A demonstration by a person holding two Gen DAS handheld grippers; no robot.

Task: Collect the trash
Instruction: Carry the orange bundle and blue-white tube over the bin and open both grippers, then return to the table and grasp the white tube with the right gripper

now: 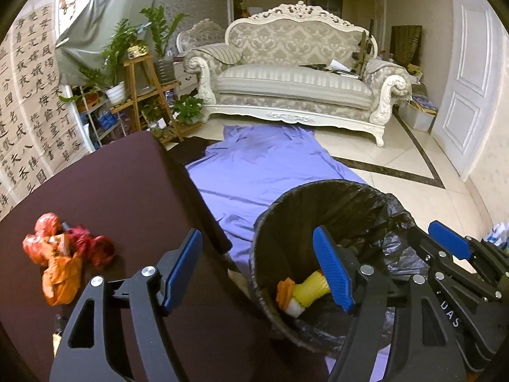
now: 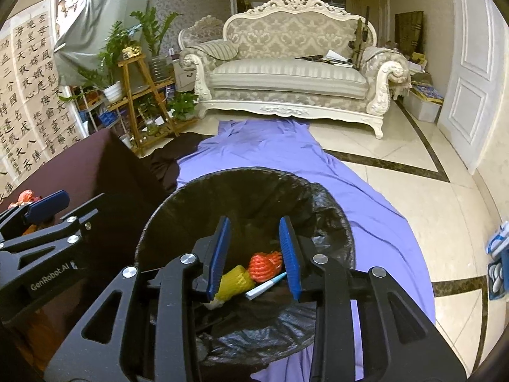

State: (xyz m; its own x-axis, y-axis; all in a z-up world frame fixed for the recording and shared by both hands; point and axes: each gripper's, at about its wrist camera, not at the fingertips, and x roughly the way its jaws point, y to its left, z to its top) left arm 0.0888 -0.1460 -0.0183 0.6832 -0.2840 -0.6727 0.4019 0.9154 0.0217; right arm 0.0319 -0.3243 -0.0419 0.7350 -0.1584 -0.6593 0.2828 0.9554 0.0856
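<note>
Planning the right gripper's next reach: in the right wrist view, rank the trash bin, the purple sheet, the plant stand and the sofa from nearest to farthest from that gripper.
1. Trash bin: directly under the right gripper, whose jaws are open.
2. Purple sheet: on the floor just beyond the bin.
3. Plant stand: far left, by the wall.
4. Sofa: straight ahead; too close to call against the plant stand.

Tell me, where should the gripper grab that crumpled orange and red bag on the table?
Probably pinch the crumpled bag at its bunched middle, coming down from above with the open left gripper. It lies flat and loose on the table, so the sides offer little to grip, while the raised knotted folds give the fingers something to close on.
</note>
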